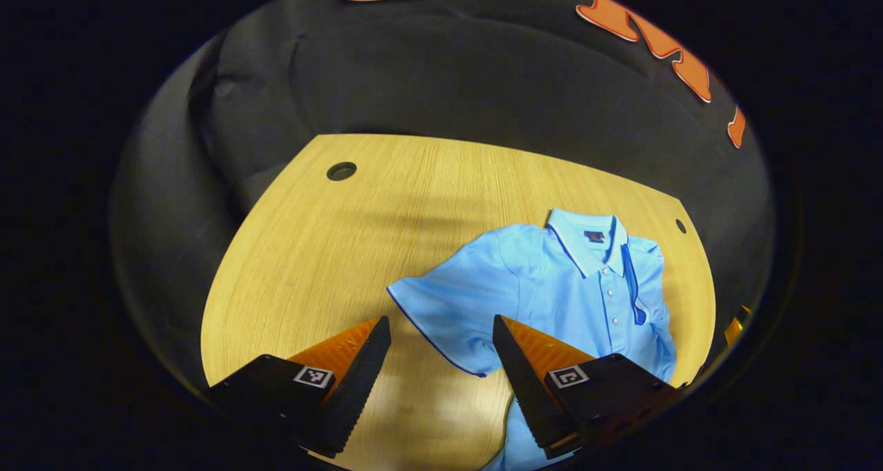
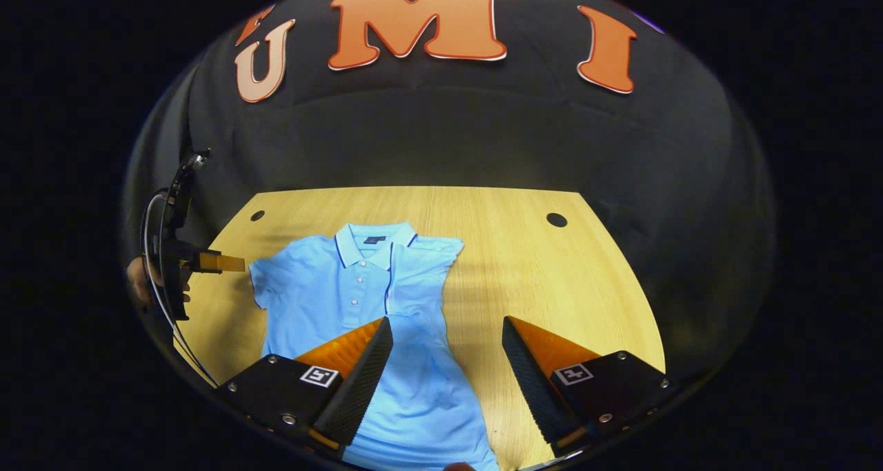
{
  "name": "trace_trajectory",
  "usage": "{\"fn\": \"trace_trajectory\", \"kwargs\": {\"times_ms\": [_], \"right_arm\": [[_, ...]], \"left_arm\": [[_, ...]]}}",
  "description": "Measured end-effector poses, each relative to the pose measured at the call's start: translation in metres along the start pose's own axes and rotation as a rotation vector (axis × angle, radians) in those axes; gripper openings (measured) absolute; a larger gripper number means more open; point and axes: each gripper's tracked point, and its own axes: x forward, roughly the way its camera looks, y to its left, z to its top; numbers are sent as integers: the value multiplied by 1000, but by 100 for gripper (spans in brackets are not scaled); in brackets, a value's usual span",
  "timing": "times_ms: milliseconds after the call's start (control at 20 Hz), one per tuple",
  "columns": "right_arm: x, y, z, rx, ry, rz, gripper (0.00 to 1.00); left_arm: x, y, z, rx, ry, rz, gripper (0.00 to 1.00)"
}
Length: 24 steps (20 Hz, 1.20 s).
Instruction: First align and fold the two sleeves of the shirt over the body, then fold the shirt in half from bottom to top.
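One shirt [image 2: 386, 298] sleeve [image 1: 441, 312] unfolded, both tongs spread, empty

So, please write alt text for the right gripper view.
A blue shirt lies face up on a wooden table, one sleeve already folded over the body. The right gripper hovers above it with jaws open; the left gripper waits beside the unfolded sleeve.

A recording booth: black cloth wall [image 2: 441, 147] (draped) behind a wooden table [image 2: 552, 278] with cable holes.
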Motion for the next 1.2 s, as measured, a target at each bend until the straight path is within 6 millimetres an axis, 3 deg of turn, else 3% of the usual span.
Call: {"fn": "trace_trajectory", "kwargs": {"times_ms": [250,450,600,700,1000,1200], "right_arm": [[-28,-9,-23,53,7,-83,98],[-47,-12,-32,73,15,-124,98],[-55,-12,-36,85,19,-135,98],[-58,-14,-39,88,23,-143,98],[-68,-20,-49,110,22,-152,98],[-84,-36,-61,132,23,-165,98]], "left_arm": [[36,2,-13,-11,117,9,97],[52,13,-21,-46,178,59,98],[62,7,-31,-49,230,49,96],[68,11,-26,-37,210,79,88],[72,-11,-19,39,213,37,12],[58,-51,-8,36,170,-98,7]]}}
